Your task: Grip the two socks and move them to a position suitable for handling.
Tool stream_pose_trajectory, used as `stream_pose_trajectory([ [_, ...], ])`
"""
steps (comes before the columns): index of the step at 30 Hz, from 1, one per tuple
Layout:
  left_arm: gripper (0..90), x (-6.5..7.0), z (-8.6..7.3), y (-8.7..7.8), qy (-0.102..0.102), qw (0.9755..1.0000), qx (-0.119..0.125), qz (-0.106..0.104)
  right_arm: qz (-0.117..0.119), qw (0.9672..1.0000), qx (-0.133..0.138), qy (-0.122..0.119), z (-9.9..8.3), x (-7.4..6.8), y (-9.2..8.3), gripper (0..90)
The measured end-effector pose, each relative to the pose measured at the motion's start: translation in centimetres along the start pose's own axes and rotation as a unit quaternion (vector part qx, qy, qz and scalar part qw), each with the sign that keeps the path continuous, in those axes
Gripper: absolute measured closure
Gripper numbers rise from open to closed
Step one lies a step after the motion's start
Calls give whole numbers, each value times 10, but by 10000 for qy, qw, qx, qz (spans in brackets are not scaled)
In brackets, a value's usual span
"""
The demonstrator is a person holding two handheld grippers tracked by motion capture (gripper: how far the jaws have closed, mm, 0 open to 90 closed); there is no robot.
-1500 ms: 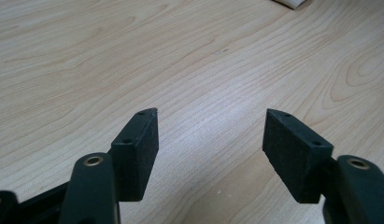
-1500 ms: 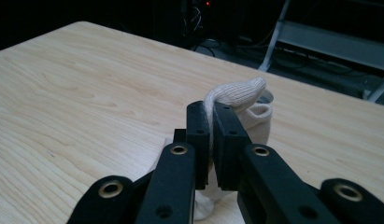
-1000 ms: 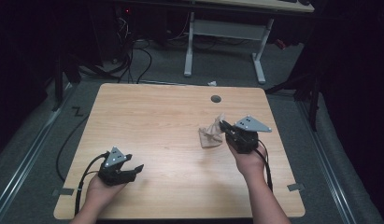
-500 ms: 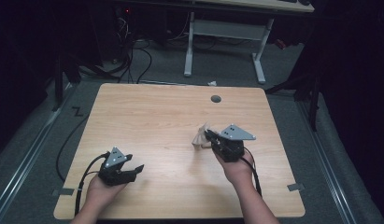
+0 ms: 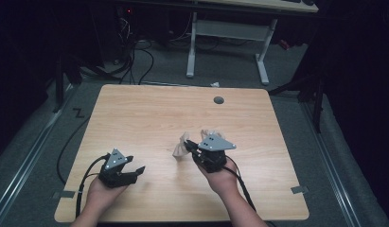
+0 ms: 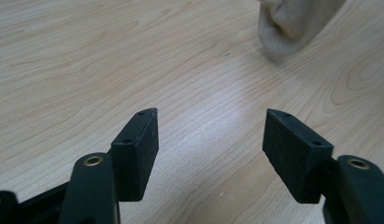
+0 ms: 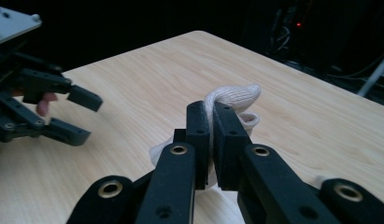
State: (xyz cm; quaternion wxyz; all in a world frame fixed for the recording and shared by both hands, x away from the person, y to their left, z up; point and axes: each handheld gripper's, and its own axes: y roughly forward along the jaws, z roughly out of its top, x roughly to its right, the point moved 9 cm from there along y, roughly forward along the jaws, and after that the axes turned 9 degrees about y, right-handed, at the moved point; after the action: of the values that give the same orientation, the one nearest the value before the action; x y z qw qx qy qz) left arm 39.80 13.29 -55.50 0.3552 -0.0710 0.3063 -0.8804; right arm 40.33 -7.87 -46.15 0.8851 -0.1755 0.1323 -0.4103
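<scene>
Just left of the right tool (image 5: 194, 147), which pinches it, the pale cloth (image 5: 181, 147) hangs toward the spread, empty left tool (image 5: 134, 170) over the tabletop (image 5: 149, 113)

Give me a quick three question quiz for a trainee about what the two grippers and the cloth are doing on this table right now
1. True or false: the left gripper is clamped on the cloth.
2. Which gripper holds the cloth? A) left B) right C) both
3. Fill in: the cloth hangs over the ____ table.

Key
1. False. In the left gripper view its jaws stand wide apart over bare wood, and the cloth lies beyond them.
2. B. In the right gripper view the right gripper has its jaws closed with the cloth pinched between them.
3. Wooden.
</scene>
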Motion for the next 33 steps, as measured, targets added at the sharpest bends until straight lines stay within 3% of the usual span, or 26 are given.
stream_pose_trajectory([
  [8,366,0,0,-1,0,10000,-6,12,461,9989,-52,-69,0,-38,19,861],
  [12,374,-3,-1,-1,-39,9999,-46,108,814,9965,18,-198,7,-67,20,860],
  [16,376,-6,-2,-2,-133,9998,-90,141,978,9951,-46,-109,2,-75,19,859],
  [20,380,-5,-2,-1,-143,9998,-75,120,924,9954,-242,-33,-17,-69,22,859],
  [28,393,2,-5,8,-74,9996,-261,76,542,9963,-635,215,-61,-34,21,858],
  [33,428,11,-7,15,5,9991,-411,-41,417,9953,-842,250,-79,-23,19,856],
])
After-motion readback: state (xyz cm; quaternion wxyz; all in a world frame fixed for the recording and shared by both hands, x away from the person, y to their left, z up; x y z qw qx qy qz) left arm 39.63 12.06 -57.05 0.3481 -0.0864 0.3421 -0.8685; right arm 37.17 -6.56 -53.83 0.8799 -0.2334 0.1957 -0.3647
